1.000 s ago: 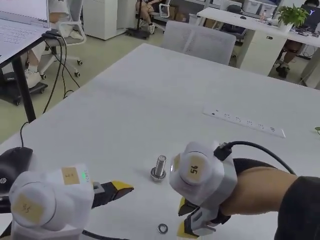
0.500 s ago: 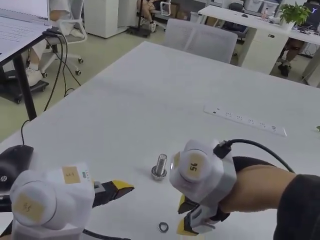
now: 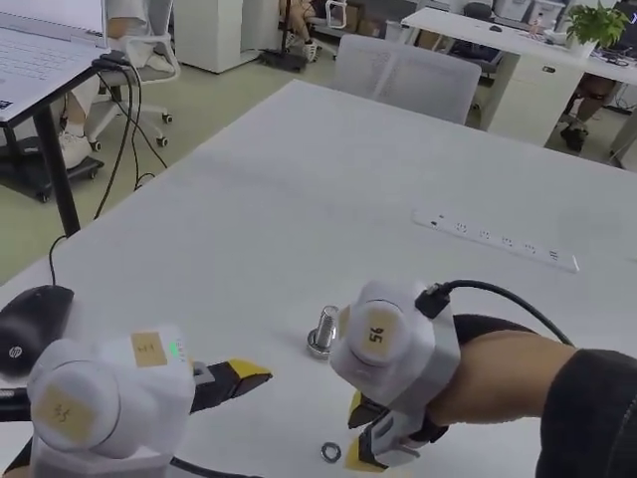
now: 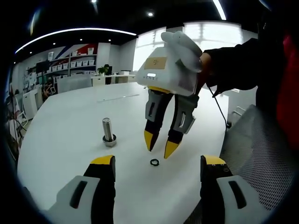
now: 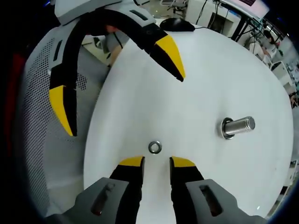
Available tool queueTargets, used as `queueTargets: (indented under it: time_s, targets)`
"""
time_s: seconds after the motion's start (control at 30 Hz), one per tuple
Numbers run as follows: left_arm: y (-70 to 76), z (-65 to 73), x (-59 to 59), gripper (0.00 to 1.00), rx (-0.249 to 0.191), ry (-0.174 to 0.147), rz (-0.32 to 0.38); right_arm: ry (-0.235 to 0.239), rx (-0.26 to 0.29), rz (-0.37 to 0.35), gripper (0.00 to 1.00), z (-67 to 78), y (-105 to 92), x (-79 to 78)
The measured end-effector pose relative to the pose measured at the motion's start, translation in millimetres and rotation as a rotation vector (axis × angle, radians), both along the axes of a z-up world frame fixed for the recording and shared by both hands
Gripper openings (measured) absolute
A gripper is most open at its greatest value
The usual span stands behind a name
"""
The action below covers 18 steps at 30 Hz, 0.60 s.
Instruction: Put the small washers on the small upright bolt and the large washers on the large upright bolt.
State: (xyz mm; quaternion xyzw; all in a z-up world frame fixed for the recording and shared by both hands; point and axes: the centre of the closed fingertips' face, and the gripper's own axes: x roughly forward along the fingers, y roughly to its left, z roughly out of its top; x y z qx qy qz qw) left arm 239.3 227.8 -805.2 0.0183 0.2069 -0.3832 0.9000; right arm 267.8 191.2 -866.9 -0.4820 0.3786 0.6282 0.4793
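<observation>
One upright steel bolt [image 3: 321,332] [image 4: 108,133] [image 5: 236,126] stands on the white table [image 3: 299,189]. A single small washer [image 3: 330,452] [image 4: 154,162] [image 5: 154,147] lies flat in front of it, near the table's edge. My right gripper [image 3: 360,455] [image 4: 159,145] [image 5: 157,162] points down at the table with a narrow gap between its jaws. Nothing sits between them, and the washer lies just beyond their tips. My left gripper [image 3: 231,390] [image 4: 158,162] [image 5: 126,106] is held wide open and empty, facing the right gripper from the left with the washer between them.
A black mouse [image 3: 30,324] rests at the table's left edge. A white power strip [image 3: 495,240] lies further back on the right. A grey chair [image 3: 403,80] stands at the far edge, and a desk with dangling cables [image 3: 124,100] is off to the left.
The right gripper has shifted slightly left, bringing its tips closer to the washer. The head camera has tilted a little. Left gripper, bolt and washer have stayed put.
</observation>
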Motion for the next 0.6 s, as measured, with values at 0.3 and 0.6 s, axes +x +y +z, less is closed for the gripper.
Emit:
queueTargets:
  time_s: [0.3, 0.6]
  targets:
    - [1.8, -1.1, -0.9, 0.74, 0.000, 0.001, -0.002, 0.007, -0.002, 0.010, 0.23, -5.7, 7.7, -2.3]
    - [4.2, -0.5, -1.3, 0.74, -0.004, -0.003, 0.006, 0.007, -0.009, 0.028, 0.22, -10.7, 12.3, -4.6]
